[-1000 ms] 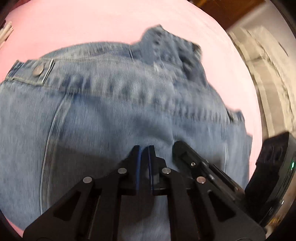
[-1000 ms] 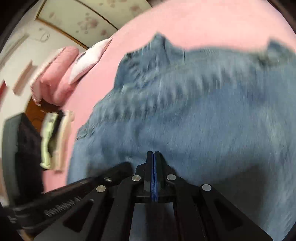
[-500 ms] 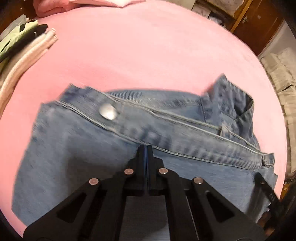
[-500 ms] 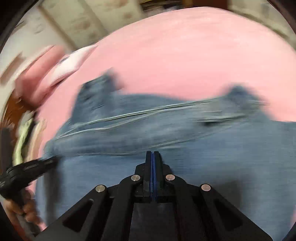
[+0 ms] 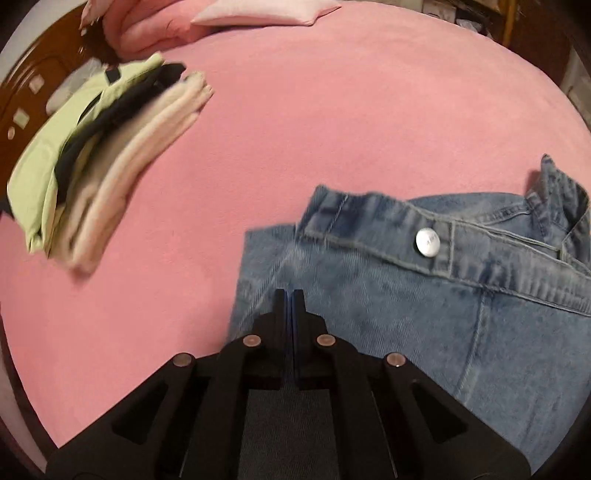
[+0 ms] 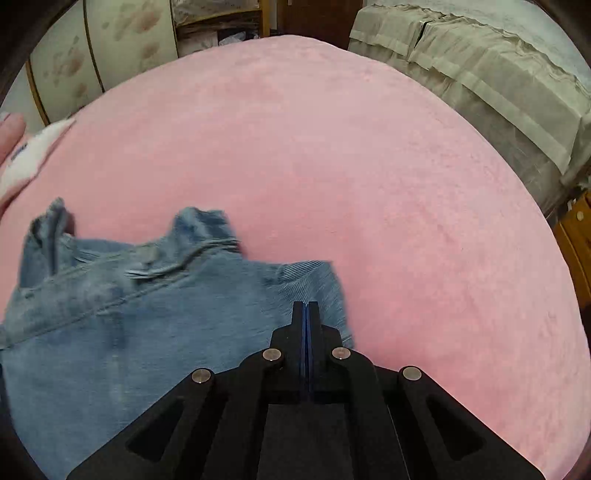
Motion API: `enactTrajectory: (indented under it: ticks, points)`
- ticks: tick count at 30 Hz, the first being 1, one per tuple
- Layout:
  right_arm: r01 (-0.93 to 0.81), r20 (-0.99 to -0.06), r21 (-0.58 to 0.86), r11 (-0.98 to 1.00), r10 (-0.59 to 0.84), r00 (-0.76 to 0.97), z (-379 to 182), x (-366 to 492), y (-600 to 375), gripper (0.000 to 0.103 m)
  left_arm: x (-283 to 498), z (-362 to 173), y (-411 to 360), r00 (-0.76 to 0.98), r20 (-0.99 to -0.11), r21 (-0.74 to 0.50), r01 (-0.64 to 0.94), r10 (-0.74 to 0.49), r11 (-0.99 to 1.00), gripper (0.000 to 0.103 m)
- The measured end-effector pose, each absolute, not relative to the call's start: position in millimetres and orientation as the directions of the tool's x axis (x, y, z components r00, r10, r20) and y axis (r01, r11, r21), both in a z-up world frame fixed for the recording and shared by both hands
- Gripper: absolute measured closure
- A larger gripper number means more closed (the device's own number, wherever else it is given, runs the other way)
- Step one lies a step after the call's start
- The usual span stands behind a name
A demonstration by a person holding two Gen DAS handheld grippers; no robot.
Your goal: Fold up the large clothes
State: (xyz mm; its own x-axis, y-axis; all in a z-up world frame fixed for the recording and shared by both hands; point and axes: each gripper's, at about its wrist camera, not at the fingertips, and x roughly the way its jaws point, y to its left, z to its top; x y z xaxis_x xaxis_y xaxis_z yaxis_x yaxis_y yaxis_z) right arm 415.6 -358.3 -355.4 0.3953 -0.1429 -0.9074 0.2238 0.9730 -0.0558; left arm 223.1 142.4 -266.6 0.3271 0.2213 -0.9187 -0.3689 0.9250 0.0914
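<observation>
Jeans (image 5: 424, 314) beneath both closed tongs.

jeans (image 5: 424, 325) lying on the bed (image 5: 332, 110), waistband facing away | stack of folded clothes (image 5: 99, 162) sitting on the bed, well apart to the jeans' left | pillow (image 5: 266, 13) resting at the far edge | left gripper (image 5: 289, 295) hanging over the jeans' left edge | right gripper (image 6: 306, 306) hanging over their right edge

You're over a pink bed cover (image 6: 332, 147). Pink pillows (image 5: 258, 14) sit by a dark wooden headboard (image 5: 33, 85). A flowered panel (image 6: 122, 40), perhaps a wardrobe door, and covered bundles (image 6: 491, 81) stand beyond.
</observation>
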Motion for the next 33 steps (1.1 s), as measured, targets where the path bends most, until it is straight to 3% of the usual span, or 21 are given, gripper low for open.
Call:
enactTrajectory:
  ticks: [3, 8, 18, 21, 24, 29, 33]
  points:
    - [0.181, -0.899, -0.054, 0.982, -0.127, 0.418, -340, 419, -334, 0.103, 205, -259, 154, 0.321, -0.935, 0.002, -0.421, 0.152, 0.907, 0.102]
    - [0.079, -0.916, 0.131, 0.988, 0.090, 0.391, -326, 430, -289, 0.103, 164, -243, 142, 0.329, -0.934, -0.031, -0.458, 0.137, 0.888, 0.102]
    - [-0.022, -0.919, 0.379, 0.925, 0.379, 0.109, -373, 404, -148, 0.103, 104, -232, 93, 0.304, -0.950, -0.080, -0.458, 0.071, 0.886, 0.102]
    - [-0.020, -0.949, 0.314, 0.949, 0.315, 0.015, -393, 393, -118, 0.103, 85, -233, 83, 0.293, -0.956, -0.125, -0.489, 0.028, 0.863, 0.102]
    - [-0.037, -0.968, 0.248, 0.968, 0.249, 0.031, -400, 388, -102, 0.103, 63, -239, 87, 0.299, -0.954, -0.179, -0.540, -0.011, 0.822, 0.102]
    - [-0.031, -0.963, 0.270, 0.962, 0.270, 0.005, -409, 389, -96, 0.103, 32, -248, 102, 0.346, -0.930, -0.322, -0.609, -0.122, 0.725, 0.102]
    - [-0.084, -0.960, 0.279, 0.957, 0.280, -0.001, -413, 393, -93, 0.103, 22, -255, 105, 0.328, -0.932, -0.337, -0.625, -0.155, 0.704, 0.101]
